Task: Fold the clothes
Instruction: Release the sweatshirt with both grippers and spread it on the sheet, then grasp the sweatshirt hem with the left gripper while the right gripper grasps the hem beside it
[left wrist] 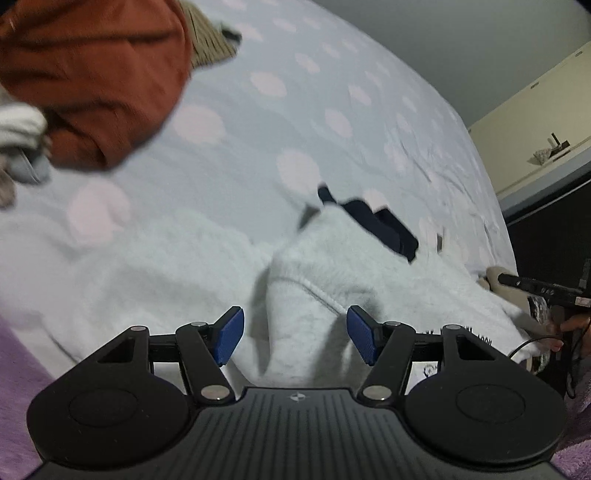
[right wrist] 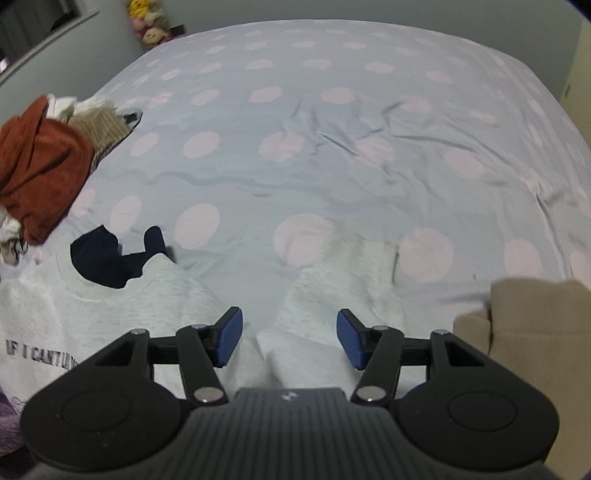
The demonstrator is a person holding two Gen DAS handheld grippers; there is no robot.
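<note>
Both grippers hang w/ jaws apart, gripping nothing. The left gripper [left wrist: 295,338] has a raised fold of the pale grey fleece sweatshirt with a dark navy neck lining [left wrist: 332,273] between its blue pads [left wrist: 231,334], but they aren't pressing on it. The right gripper [right wrist: 290,338] sits over a gap between two bunched parts of the same sweatshirt [right wrist: 122,306], pads clear of the cloth.

Risks, as I judge them: the fleece is thick and rumpled, so a pinch could catch two layers, or only the top one, and drag the garment crooked. The left view is blurred, so whether that ridge is a sleeve or the shoulder seam is hard to say. A tan knit garment [right wrist: 532,321] lies just beside the sweatshirt on the right and could get snagged in the same grab.

Surface: a soft bed w/ a light blue sheet with pink dots [right wrist: 332,155], wrinkled in places, so it may creep under a pull. A rust-orange garment heap [right wrist: 40,162] sits well apart at the left. Room is dim; plush toys [right wrist: 151,22] in the far corner, cream cabinet [left wrist: 535,110] beside the bed.
</note>
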